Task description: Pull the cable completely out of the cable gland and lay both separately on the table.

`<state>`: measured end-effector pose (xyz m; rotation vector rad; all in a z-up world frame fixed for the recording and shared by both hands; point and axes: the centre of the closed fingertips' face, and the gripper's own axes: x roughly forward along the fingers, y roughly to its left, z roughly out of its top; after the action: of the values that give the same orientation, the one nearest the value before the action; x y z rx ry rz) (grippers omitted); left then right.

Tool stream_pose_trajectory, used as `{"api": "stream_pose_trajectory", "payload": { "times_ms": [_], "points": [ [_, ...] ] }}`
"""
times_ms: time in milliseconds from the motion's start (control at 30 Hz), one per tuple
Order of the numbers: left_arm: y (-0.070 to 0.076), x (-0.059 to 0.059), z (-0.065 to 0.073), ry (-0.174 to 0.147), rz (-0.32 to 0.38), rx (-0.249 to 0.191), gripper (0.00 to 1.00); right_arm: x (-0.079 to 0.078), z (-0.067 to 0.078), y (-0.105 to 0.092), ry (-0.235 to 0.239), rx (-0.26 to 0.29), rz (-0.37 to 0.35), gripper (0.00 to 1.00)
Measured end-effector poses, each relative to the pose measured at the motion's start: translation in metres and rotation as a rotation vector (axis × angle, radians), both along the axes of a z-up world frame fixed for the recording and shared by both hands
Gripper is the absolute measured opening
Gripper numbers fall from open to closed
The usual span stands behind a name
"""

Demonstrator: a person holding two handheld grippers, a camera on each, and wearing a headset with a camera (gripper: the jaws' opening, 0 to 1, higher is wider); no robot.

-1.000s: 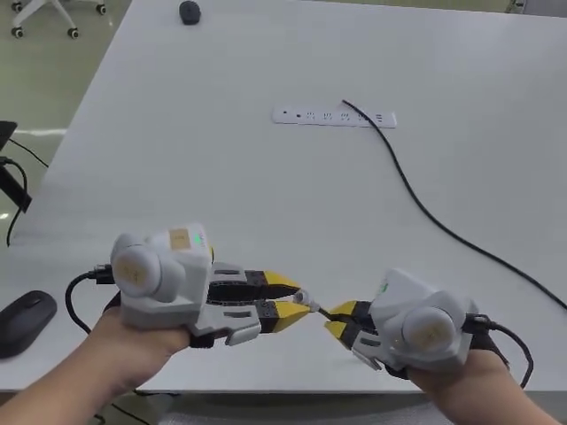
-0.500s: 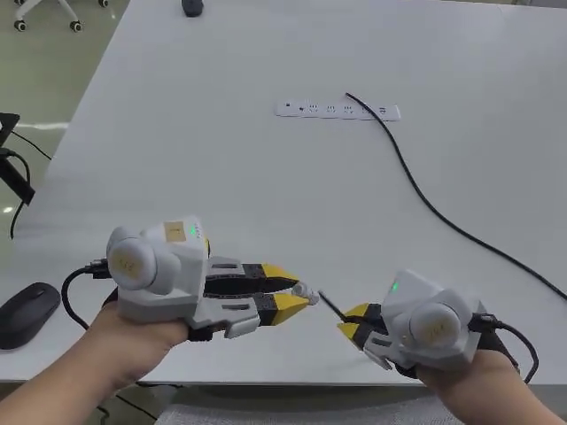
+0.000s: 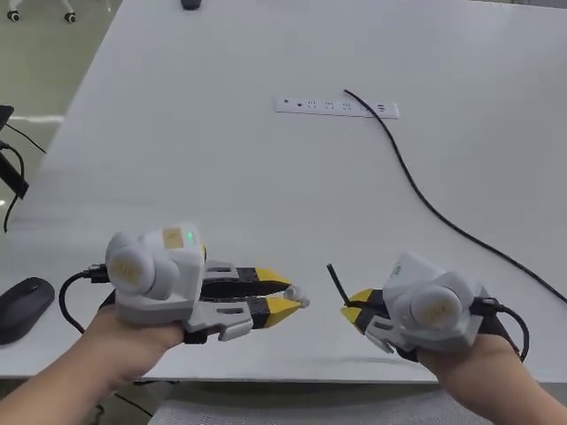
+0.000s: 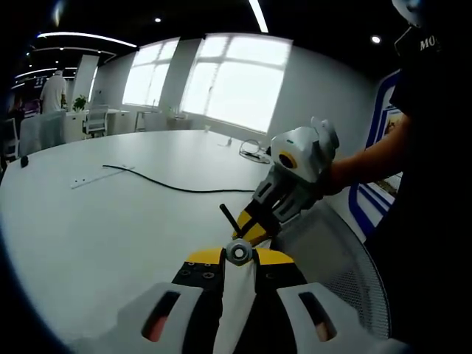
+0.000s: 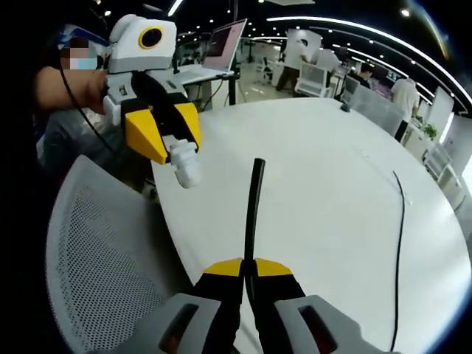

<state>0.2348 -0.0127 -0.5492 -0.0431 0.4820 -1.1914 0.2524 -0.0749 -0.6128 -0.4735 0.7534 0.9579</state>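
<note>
White cable gland (image 4: 239,252) sitting clamped in left gripper (image 3: 299,297) fingers, over near edge of table (image 3: 266,195). Right gripper (image 5: 248,267) fingers clamping black cable (image 5: 253,206); free end standing clear, apart from gland. Right gripper view showing gland body protruding past yellow tips; head view giving it as small white speck. Power strip (image 3: 337,109) and cord (image 3: 425,204) lying farther back on table.

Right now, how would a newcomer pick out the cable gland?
At the near edge of the white table, find the left hand-held gripper. The cable gland is the small whitish plastic fitting pinched at its yellow tips, unlike the thin black cable in the right hand-held gripper.
</note>
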Motion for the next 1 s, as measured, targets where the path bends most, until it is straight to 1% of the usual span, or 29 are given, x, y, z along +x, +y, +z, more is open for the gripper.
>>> {"api": "stream_pose_trajectory", "payload": {
  "times_ms": [100, 133, 200, 233, 300, 367, 400, 433, 467, 500, 533, 633, 733, 800, 833, 867, 900, 1000],
  "points": [
    [0.004, 0.002, -0.007, 0.0, 0.011, 0.0, 0.15, 0.006, 0.002, -0.002, 0.003, -0.008, -0.007, 0.0],
    [0.006, 0.003, -0.009, -0.008, 0.018, -0.009, 0.15, 0.009, 0.004, -0.003, 0.006, -0.01, -0.011, 0.0],
    [0.009, 0.005, -0.011, 0.004, 0.043, -0.038, 0.15, 0.014, 0.009, -0.003, 0.009, -0.005, -0.018, 0.0],
    [0.01, 0.006, -0.012, 0.006, 0.05, -0.046, 0.15, 0.017, 0.011, -0.002, 0.011, -0.001, -0.022, 0.0],
    [0.014, 0.008, -0.016, 0.003, 0.064, -0.056, 0.15, 0.023, 0.016, 0.0, 0.022, 0.016, -0.035, 0.0],
    [0.018, 0.01, -0.02, -0.001, 0.08, -0.064, 0.15, 0.031, 0.02, 0.002, 0.021, 0.019, -0.04, 0.0],
    [0.018, 0.011, -0.021, 0.001, 0.084, -0.065, 0.15, 0.032, 0.021, 0.003, 0.023, 0.019, -0.04, 0.0],
    [0.021, 0.011, -0.024, 0.014, 0.093, -0.077, 0.15, 0.036, 0.023, 0.005, 0.023, 0.019, -0.039, 0.0],
    [0.023, 0.013, -0.028, 0.008, 0.101, -0.072, 0.15, 0.041, 0.024, 0.008, 0.021, 0.014, -0.033, 0.0],
    [0.026, 0.015, -0.033, 0.009, 0.111, -0.064, 0.15, 0.044, 0.025, 0.009, 0.021, 0.01, -0.029, 0.0],
    [0.029, 0.016, -0.039, 0.018, 0.121, -0.058, 0.15, 0.048, 0.028, 0.013, 0.017, 0.007, -0.018, 0.0],
    [0.037, 0.021, -0.043, 0.034, 0.155, -0.085, 0.15, 0.06, 0.032, 0.021, 0.008, -0.002, 0.0, 0.0],
    [0.044, 0.025, -0.051, 0.041, 0.177, -0.089, 0.15, 0.073, 0.036, 0.032, 0.014, 0.02, -0.006, 0.0],
    [0.048, 0.027, -0.054, 0.045, 0.193, -0.094, 0.15, 0.084, 0.039, 0.038, 0.008, 0.03, -0.016, 0.0],
    [0.051, 0.029, -0.056, 0.045, 0.199, -0.096, 0.15, 0.089, 0.043, 0.044, 0.014, 0.058, -0.023, 0.0],
    [0.054, 0.031, -0.058, 0.046, 0.209, -0.098, 0.15, 0.091, 0.044, 0.046, 0.016, 0.066, -0.026, 0.0],
    [0.056, 0.032, -0.058, 0.046, 0.216, -0.1, 0.15, 0.097, 0.045, 0.05, 0.018, 0.076, -0.033, 0.0],
    [0.064, 0.036, -0.061, 0.047, 0.242, -0.106, 0.15, 0.106, 0.045, 0.061, 0.012, 0.078, -0.02, 0.0]
  ]
}}
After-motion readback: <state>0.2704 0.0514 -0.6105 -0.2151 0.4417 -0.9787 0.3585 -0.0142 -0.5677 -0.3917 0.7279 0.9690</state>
